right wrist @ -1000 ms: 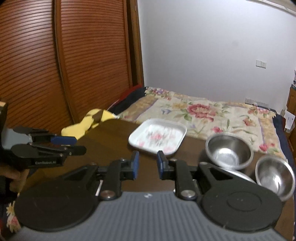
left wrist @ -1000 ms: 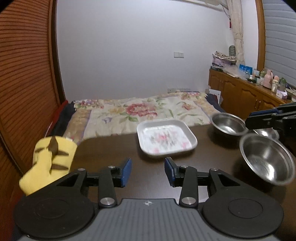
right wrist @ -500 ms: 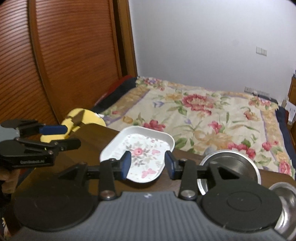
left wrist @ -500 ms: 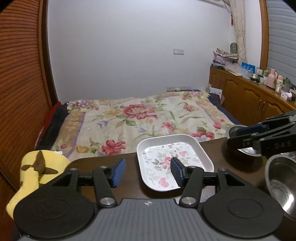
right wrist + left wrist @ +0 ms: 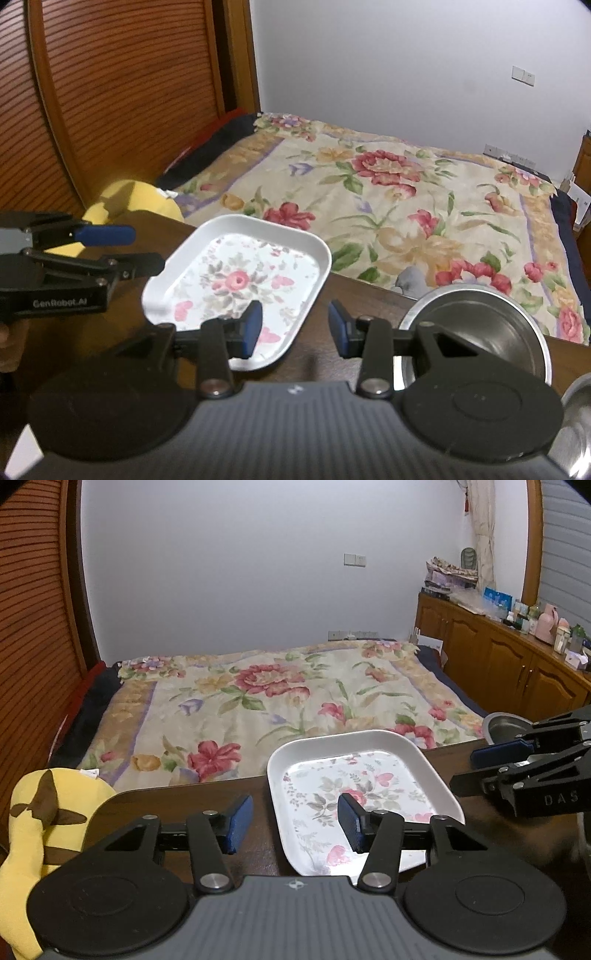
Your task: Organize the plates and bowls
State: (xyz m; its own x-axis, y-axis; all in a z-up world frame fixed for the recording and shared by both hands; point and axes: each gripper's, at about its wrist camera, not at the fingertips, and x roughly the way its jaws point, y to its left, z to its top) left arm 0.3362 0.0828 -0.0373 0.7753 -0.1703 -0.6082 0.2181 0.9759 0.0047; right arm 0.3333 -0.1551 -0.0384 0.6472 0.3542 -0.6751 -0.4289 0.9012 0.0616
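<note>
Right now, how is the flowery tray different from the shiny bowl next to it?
The tray is white with pink flowers painted inside; the bowl is plain silvery metal. The tray is a rounded rectangle, while the bowl is round. The tray is shallow and flat; the bowl is deeper. Both sit upright and empty on the dark table, near its far edge, and neither gripper is holding them.

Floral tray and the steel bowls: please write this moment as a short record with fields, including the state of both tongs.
surface: dark wooden table, its far edge toward a bed with a floral cover
tray: white floral tray, lying flat, nothing in it
bowls: steel bowl right of the tray; rim of a second bowl at the frame's edge
left tongs: open, holding nothing, over the tray's near left edge
right tongs: open, holding nothing, between tray and bowl
other: yellow plush toy at the table's left
</note>
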